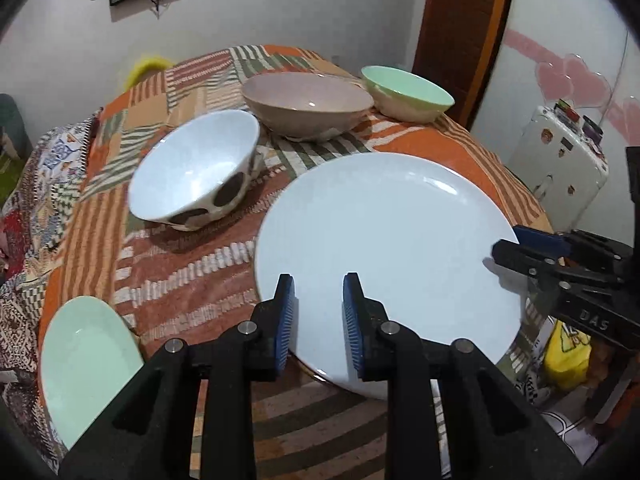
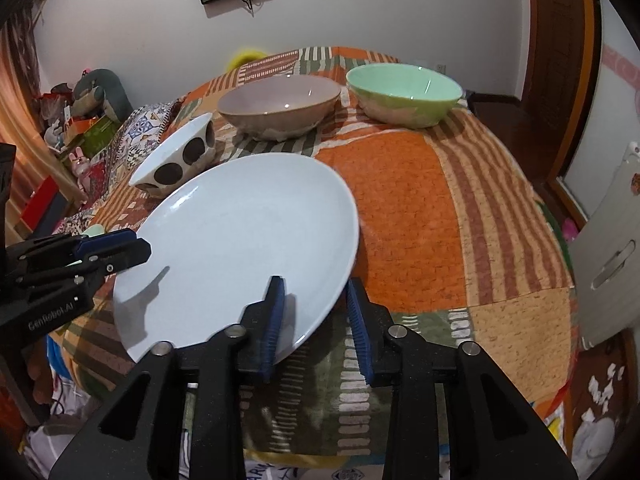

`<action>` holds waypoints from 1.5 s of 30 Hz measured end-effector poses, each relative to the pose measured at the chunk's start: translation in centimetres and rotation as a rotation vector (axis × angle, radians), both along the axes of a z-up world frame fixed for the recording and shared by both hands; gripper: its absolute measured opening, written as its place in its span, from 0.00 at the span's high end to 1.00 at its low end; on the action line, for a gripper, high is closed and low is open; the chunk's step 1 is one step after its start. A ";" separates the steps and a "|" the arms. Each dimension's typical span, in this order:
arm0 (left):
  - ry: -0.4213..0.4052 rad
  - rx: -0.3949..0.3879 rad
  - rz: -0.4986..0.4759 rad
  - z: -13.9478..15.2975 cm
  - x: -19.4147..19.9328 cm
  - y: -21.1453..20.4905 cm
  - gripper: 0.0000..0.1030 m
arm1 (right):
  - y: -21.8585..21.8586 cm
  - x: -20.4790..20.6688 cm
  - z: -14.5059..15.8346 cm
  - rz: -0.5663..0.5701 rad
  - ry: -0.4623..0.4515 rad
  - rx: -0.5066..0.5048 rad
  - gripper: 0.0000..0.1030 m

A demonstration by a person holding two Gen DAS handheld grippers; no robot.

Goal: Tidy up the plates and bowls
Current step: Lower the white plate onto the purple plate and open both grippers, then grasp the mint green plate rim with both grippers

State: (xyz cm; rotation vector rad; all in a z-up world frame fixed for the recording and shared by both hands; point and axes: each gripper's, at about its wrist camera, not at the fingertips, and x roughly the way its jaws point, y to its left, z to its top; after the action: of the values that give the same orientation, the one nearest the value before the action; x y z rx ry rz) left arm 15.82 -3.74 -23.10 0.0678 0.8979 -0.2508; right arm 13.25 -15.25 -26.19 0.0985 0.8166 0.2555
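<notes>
Pointing downward, both grippers' jaws straddle the white plate [image 2: 240, 248].

Pale blue plate [image 1: 384, 248] flat on patchwork cloth; spotted [image 1: 196, 176], beige [image 1: 306, 104], green bowls [image 1: 408, 94] upright behind.

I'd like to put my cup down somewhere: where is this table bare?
Bare: the orange cloth right of the pale blue plate, before the green bowl. Crowded: the left, with the spotted bowl, beige bowl and mint plate.
</notes>
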 end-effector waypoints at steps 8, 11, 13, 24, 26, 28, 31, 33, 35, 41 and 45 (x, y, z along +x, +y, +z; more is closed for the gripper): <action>-0.032 -0.010 0.046 1.8 -0.6 1.8 0.75 | -0.7 -0.6 2.2 -0.024 -0.069 0.006 0.54; -0.042 -0.010 0.067 2.7 -0.9 2.7 0.73 | -0.5 -0.7 3.2 -0.014 -0.097 0.005 0.47; -0.064 -0.010 0.090 3.8 -1.5 3.7 0.70 | 0.0 -1.0 4.2 -0.002 -0.135 -0.004 0.42; -0.204 -0.012 0.264 8.9 -5.8 11.5 0.43 | 6.5 -1.2 8.0 0.193 -0.258 0.004 0.34; -0.212 -0.002 0.296 9.3 -6.6 13.1 0.38 | 8.3 -1.2 8.4 0.240 -0.283 0.001 0.30; -0.218 0.009 0.333 9.5 -7.3 14.8 0.33 | 10.1 -1.2 8.6 0.286 -0.297 0.004 0.29; -0.215 0.015 0.384 9.3 -8.2 17.5 0.26 | 13.0 -0.7 8.4 0.357 -0.288 0.037 0.29; -0.202 0.019 0.413 8.9 -8.9 19.4 0.21 | 14.4 -0.2 8.0 0.386 -0.276 0.044 0.29; -0.190 0.019 0.439 8.3 -9.4 21.0 0.20 | 16.4 0.3 7.3 0.417 -0.253 0.041 0.29; -0.101 0.007 0.501 4.4 -10.2 25.3 0.19 | 21.0 1.1 4.7 0.491 -0.163 0.027 0.29; -0.039 -0.026 0.527 1.5 -10.2 27.2 0.19 | 23.1 1.4 3.0 0.517 -0.106 0.008 0.29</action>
State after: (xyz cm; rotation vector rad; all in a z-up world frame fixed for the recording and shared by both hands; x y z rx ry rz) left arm 5.58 23.46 -21.59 -0.1868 0.8430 0.2290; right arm 14.64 7.82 -23.22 -0.1218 0.7247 0.7452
